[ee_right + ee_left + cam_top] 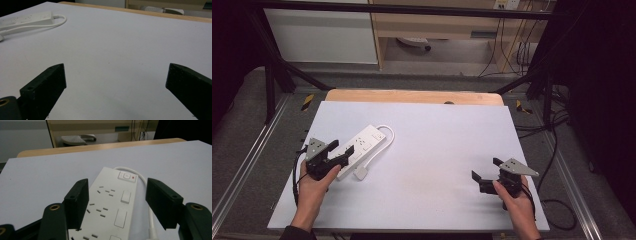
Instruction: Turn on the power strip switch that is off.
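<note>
L gripper (117, 202) jaws astride power strip (112, 202), untouched

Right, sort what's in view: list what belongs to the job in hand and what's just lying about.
In the job:
- power strip, between the left gripper's jaws; right jaw clear of it
- its cable and plug

Lying about:
- right gripper, open over bare table
- cables on the floor
- cabinet behind

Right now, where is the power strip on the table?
In the high view the power strip lies on the left side of the table, slanted, its near end between the jaws of the left gripper, its cable looping off the far end.
</note>
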Available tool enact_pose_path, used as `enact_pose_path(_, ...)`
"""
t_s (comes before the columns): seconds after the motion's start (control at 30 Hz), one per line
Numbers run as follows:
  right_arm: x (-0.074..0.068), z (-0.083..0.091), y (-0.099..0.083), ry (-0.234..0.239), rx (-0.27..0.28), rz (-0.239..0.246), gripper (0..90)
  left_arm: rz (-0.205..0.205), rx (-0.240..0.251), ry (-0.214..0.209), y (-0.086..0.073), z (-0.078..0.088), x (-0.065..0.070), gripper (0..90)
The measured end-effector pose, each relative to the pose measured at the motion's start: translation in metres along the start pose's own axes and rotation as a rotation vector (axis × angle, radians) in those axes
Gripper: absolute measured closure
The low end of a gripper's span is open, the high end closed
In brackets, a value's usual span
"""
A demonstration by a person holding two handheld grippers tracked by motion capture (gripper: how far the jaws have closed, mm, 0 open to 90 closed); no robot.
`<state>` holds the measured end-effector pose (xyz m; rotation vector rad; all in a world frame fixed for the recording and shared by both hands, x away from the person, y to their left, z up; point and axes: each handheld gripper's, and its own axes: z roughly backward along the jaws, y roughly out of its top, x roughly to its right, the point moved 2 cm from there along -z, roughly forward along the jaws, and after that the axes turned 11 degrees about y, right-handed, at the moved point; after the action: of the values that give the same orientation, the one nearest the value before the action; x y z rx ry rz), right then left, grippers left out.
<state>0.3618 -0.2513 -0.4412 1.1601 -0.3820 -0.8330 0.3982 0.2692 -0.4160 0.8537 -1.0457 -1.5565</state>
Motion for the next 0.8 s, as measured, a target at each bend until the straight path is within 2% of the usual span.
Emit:
enact_pose_path(0.17, 0.000, 0.000, 0.000, -0.001, -0.002, 0.000, 3.5, -0.008, -0.001, 0.005, 0.000, 0.000, -0.001, 43.5)
enact_pose_path(0.3, 0.000, 0.000, 0.000, -0.003, -0.004, -0.001, 3.6, -0.004, -0.032, 0.008, -0.001, -0.004, -0.003, 48.5)
enact_pose_path(0.5, 0.000, 0.000, 0.000, -0.003, -0.002, -0.003, 3.7, -0.012, -0.043, 0.005, -0.001, -0.007, -0.004, 56.0)
enact_pose_path(0.7, 0.000, 0.000, 0.000, -0.002, -0.002, -0.002, 3.7, -0.021, -0.077, -0.011, -0.002, -0.011, -0.002, 62.7)
enact_pose_path(0.8, 0.000, 0.000, 0.000, -0.002, -0.002, -0.003, 3.8, -0.025, -0.088, -0.014, -0.003, -0.012, -0.002, 63.4)
